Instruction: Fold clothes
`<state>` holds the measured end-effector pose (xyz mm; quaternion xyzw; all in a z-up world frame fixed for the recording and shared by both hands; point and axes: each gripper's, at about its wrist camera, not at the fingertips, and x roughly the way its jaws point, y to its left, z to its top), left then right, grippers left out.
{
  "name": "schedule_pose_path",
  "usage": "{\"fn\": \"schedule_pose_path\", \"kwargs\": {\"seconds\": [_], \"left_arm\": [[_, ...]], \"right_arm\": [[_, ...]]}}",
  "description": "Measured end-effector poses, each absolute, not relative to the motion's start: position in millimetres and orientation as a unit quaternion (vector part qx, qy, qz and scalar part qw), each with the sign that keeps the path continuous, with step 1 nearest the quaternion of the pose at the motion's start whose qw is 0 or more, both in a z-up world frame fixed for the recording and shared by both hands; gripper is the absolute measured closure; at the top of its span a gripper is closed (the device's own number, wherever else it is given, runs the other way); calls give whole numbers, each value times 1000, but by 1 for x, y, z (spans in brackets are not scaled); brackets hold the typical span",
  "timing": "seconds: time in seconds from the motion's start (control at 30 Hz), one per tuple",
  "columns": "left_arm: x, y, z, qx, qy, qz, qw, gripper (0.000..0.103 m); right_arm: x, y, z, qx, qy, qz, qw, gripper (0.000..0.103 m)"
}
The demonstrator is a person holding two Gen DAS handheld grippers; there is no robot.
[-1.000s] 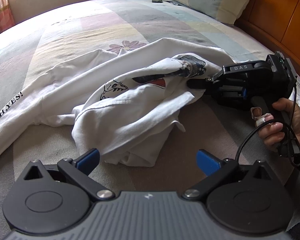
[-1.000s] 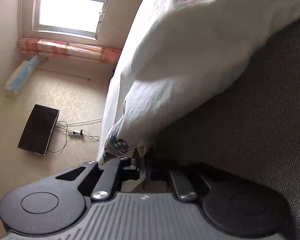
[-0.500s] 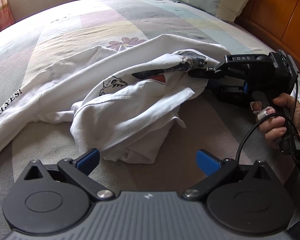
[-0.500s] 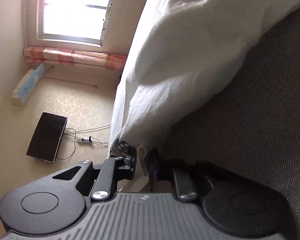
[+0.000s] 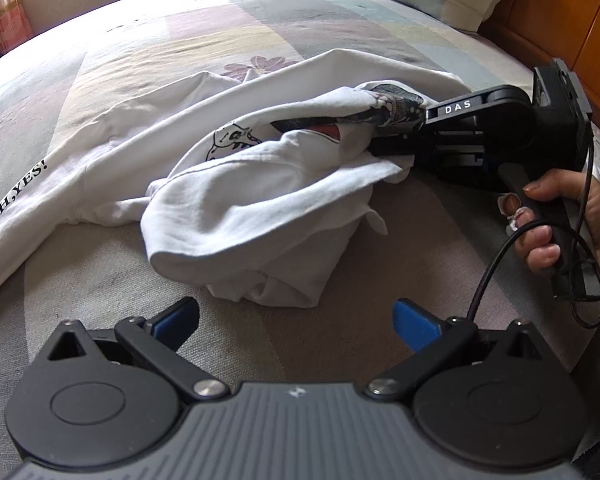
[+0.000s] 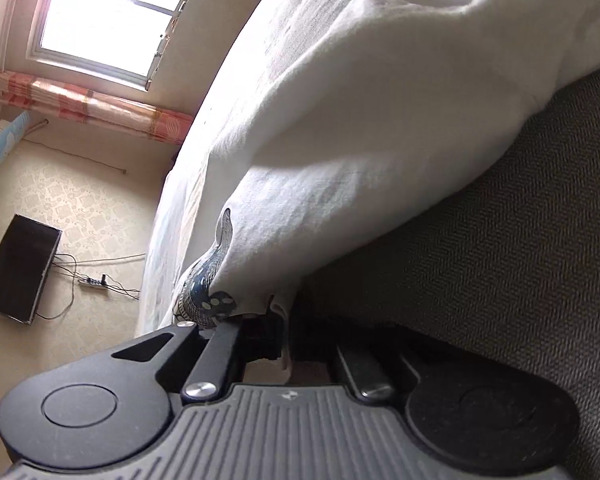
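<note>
Up front in your left wrist view, your left gripper [image 5: 296, 322] hovers with its blue-padded jaws wide apart over the grey woven bedcover [image 5: 100, 280], near the crumpled white printed T-shirt [image 5: 252, 208]. Your right gripper [image 5: 396, 140], held by your hand [image 5: 568, 220], pinches the shirt's printed fold. From your right wrist view, those jaws sit clamped together on that cloth [image 6: 360, 140].
</note>
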<state>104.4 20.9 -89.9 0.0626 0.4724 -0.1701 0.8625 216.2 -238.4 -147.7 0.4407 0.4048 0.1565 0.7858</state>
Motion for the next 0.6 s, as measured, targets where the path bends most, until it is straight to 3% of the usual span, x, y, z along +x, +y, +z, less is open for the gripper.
{"fn": "schedule_pose_path", "kwargs": {"seconds": [0.6], "left_arm": [[100,24,-90,54,475,-171,862,1]], "right_arm": [[231,-215,-141,416,391,151,807,102]]}}
